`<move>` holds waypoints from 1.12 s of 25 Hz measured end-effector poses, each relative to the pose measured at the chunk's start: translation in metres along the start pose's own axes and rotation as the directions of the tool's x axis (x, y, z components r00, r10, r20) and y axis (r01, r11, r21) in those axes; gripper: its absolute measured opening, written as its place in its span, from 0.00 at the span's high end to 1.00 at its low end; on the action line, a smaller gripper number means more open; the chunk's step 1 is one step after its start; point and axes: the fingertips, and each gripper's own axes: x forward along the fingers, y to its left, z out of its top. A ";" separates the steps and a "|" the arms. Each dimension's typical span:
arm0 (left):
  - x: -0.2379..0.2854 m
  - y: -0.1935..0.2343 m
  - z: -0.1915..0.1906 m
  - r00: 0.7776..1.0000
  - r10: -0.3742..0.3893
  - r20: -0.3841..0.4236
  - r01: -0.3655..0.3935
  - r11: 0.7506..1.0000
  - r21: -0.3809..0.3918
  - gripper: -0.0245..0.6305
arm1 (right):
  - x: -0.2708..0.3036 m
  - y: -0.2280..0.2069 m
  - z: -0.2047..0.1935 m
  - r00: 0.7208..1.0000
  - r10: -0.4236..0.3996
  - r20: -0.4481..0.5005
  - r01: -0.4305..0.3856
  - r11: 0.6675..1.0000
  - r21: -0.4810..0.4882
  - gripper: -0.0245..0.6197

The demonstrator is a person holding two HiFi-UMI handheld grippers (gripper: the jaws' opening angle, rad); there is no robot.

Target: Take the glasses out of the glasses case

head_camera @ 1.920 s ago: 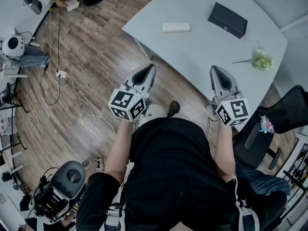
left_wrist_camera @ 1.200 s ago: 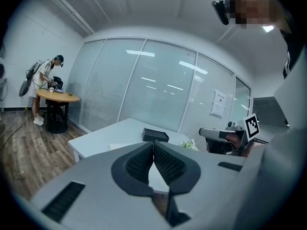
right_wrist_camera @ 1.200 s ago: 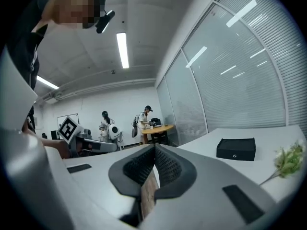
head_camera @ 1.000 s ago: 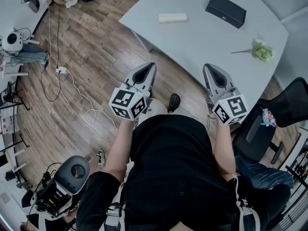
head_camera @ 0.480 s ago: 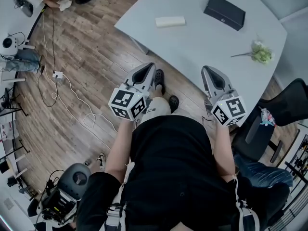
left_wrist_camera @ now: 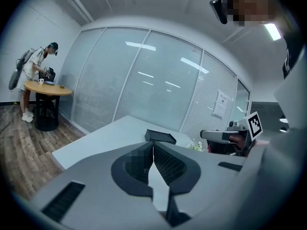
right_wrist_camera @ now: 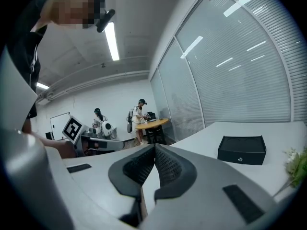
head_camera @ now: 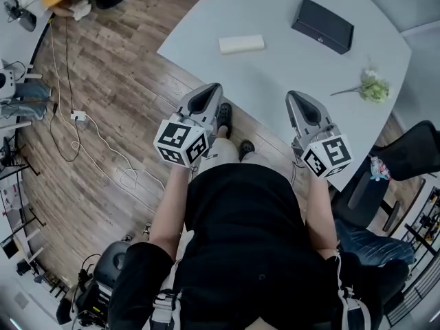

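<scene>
A black glasses case (head_camera: 323, 25) lies closed on the far part of the pale grey table (head_camera: 275, 74); no glasses show. My left gripper (head_camera: 210, 89) is shut and empty, its tip above the table's near edge, well short of the case. To its right, my right gripper (head_camera: 295, 97) is likewise shut and empty over the table's near side. In the left gripper view the case (left_wrist_camera: 160, 137) sits ahead of the shut left gripper (left_wrist_camera: 153, 145). The right gripper view shows the case (right_wrist_camera: 241, 150) to the right of the shut right gripper (right_wrist_camera: 155, 147).
A white oblong block (head_camera: 241, 44) lies on the table left of the case, and a small flower sprig (head_camera: 371, 86) lies at its right. A black chair (head_camera: 392, 170) stands at the right. Cables (head_camera: 103, 136) run over the wood floor. People stand at a round table (left_wrist_camera: 48, 89) far off.
I have stepped closer to the table, and both grippers have moved forward so their tips now reach over its near edge. Both stay shut.
</scene>
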 end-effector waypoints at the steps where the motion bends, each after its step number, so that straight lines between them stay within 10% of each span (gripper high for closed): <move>1: 0.005 0.006 0.005 1.000 -0.005 -0.001 0.005 1.000 0.004 0.93 | 0.007 -0.002 0.004 1.000 -0.001 -0.002 0.001 1.000 -0.001 0.94; 28: 0.134 0.156 0.025 0.946 -0.218 -0.240 0.243 0.967 0.081 0.92 | 0.162 -0.049 0.040 0.973 -0.232 -0.025 0.232 0.972 0.029 0.93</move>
